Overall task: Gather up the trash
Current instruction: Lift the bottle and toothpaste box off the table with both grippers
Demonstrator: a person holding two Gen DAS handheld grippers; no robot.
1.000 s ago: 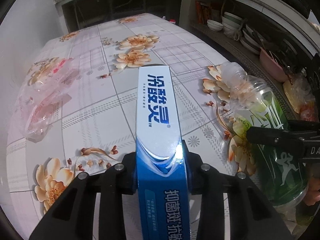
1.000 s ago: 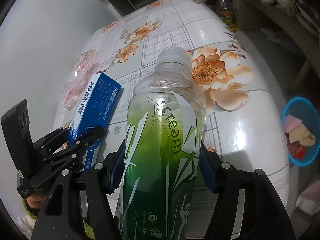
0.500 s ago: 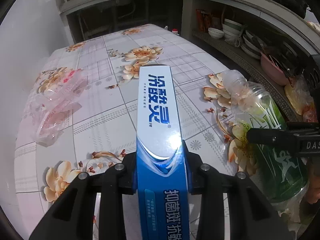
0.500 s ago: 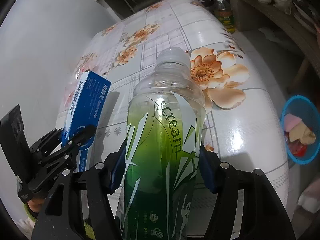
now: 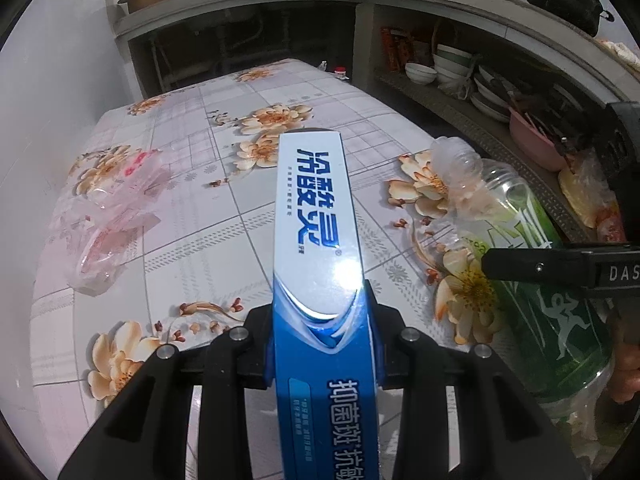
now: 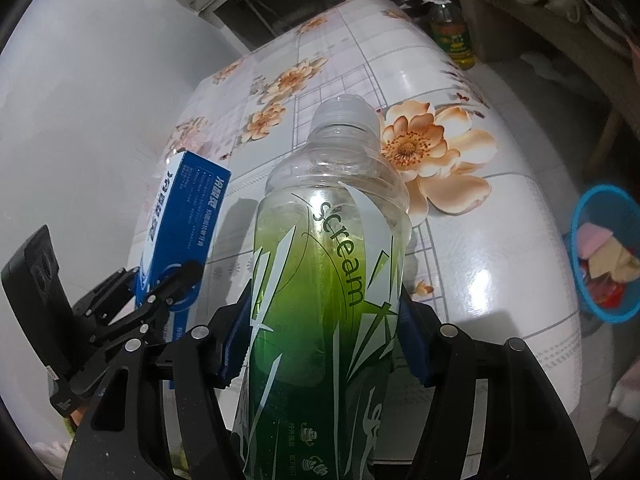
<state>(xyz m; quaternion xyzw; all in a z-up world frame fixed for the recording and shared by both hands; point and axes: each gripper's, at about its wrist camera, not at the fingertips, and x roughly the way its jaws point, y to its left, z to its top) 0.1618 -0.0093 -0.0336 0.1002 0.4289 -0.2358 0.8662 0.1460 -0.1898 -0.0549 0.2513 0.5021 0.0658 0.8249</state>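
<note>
My left gripper (image 5: 324, 344) is shut on a blue and white toothpaste box (image 5: 316, 216), held above the flowered table (image 5: 192, 240). The box also shows in the right wrist view (image 6: 180, 220), with the left gripper (image 6: 160, 292) at lower left. My right gripper (image 6: 324, 344) is shut on a green-labelled plastic bottle (image 6: 328, 264), held above the table's near edge. The bottle also shows in the left wrist view (image 5: 532, 280) at the right. A crumpled pink-printed plastic bag (image 5: 108, 220) lies on the table at the left.
A blue basket (image 6: 604, 256) with trash in it stands on the floor right of the table. An oil bottle (image 6: 452, 32) stands beyond the table's far end. Shelves with bowls and dishes (image 5: 460, 72) run along the right. A white wall (image 6: 80, 100) borders the table's left.
Both grippers have risen with their loads. The toothpaste box has lifted further off the table and the view now takes in more of the shelves behind.
</note>
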